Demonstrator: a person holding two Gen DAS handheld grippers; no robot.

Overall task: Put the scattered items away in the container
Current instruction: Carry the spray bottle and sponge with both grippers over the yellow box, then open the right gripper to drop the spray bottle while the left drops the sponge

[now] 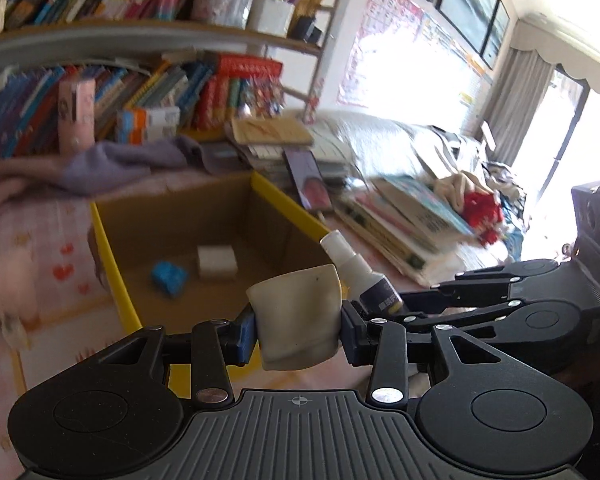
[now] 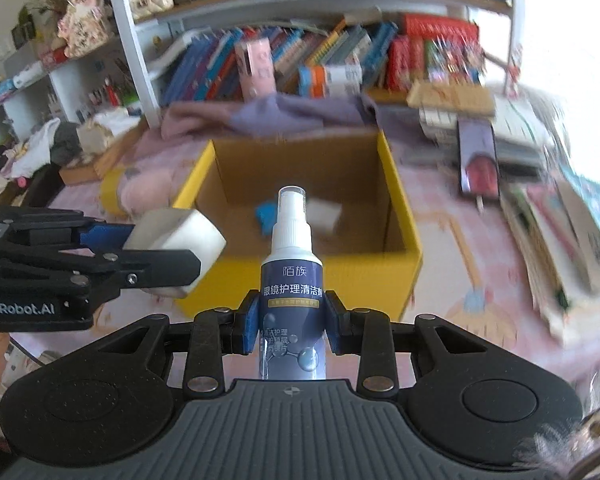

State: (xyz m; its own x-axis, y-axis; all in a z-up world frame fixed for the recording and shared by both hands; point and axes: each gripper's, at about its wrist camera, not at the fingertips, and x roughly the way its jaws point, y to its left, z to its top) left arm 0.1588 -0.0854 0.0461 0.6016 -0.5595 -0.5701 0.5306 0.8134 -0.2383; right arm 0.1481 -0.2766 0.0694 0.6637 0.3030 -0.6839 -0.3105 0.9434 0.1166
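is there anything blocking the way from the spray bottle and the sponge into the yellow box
Nothing visible does. The right gripper holds the spray bottle just short of the yellow box's near wall, the left gripper holds the white sponge beside it. The box is open-topped, with only a blue item and a white block on its floor.

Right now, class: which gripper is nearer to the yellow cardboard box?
Too close to call. The left gripper, clamping a white sponge, and the right gripper, clamping a spray bottle, sit side by side just short of the yellow cardboard box's near wall.
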